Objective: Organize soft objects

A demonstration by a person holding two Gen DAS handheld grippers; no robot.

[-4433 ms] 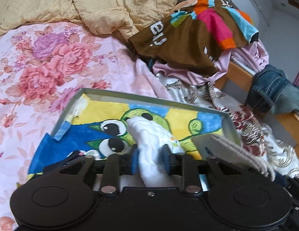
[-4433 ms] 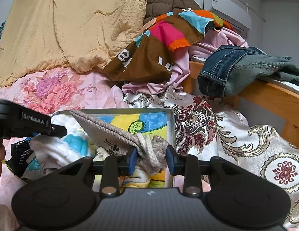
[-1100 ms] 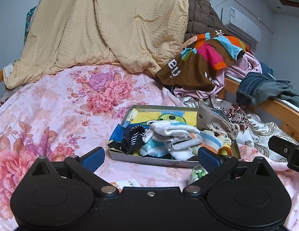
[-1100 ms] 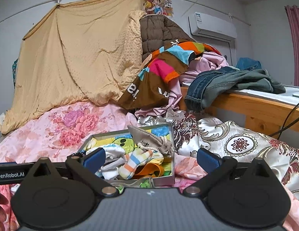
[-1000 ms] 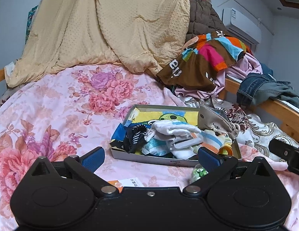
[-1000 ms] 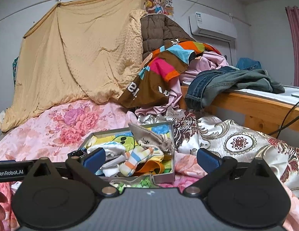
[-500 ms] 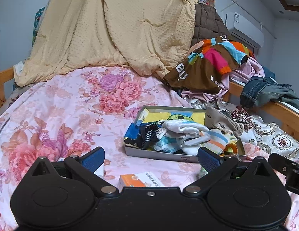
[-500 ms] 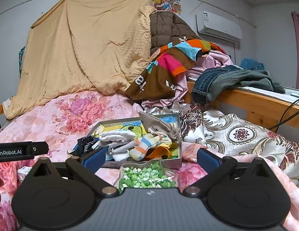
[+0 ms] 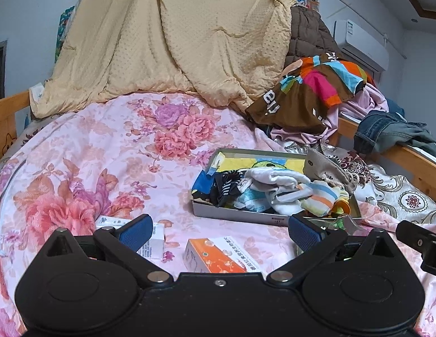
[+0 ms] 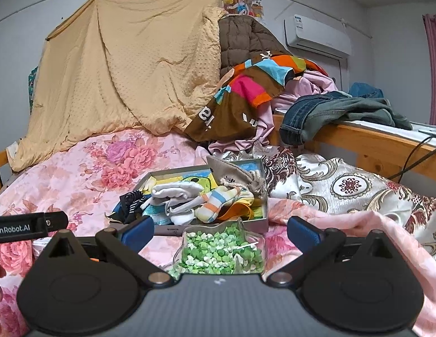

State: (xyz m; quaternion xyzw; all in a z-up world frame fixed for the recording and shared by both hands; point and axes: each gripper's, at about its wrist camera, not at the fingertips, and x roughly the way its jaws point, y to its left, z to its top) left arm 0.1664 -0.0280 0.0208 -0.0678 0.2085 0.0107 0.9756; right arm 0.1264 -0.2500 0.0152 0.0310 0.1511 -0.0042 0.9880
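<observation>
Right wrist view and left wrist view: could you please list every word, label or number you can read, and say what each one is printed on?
"GenRobot.AI": white letters on the black bar of the left claw.
Large white letters, only partly showing, on the brown garment: not a whole word.
Orange box: print too small to read.
White box: print too small.
Tray front label: blurred.
Air conditioner sticker: unreadable.

Shallow box (image 9: 234,215), cartoon-print bottom, flat on floral bed. Inside, loose heap: black-white striped sock (image 9: 226,186) at 9 o'clock end, white socks (image 9: 274,177) centre, pastel striped sock (image 9: 319,199) toward 4 o'clock, beige drawstring pouch (image 9: 324,167) propped at 2 o'clock corner.
</observation>
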